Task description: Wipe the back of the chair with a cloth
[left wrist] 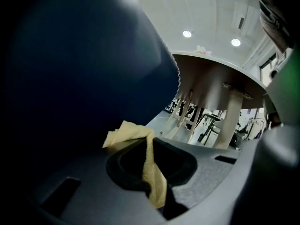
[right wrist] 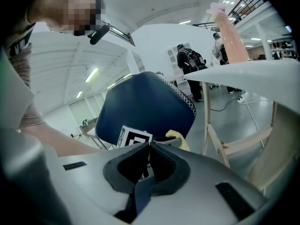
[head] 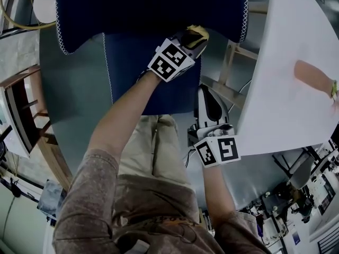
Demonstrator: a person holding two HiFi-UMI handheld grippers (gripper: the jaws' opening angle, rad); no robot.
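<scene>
Clamping cloth, left gripper rests against navy chair back beside white table

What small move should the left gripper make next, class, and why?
Probably sweep the left gripper sideways along the chair back. Its jaws are shut on the yellow cloth, whose free corner sits right at that dark blue surface.

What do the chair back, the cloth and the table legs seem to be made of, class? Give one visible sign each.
Chair back: dark blue upholstery, fabric or leatherette, matte; white zigzag stitching edges it.
Cloth: pale yellow terry or microfibre; nubby, limp folds.
Table legs: probably pale unpainted wood; square-cut braces.
</scene>
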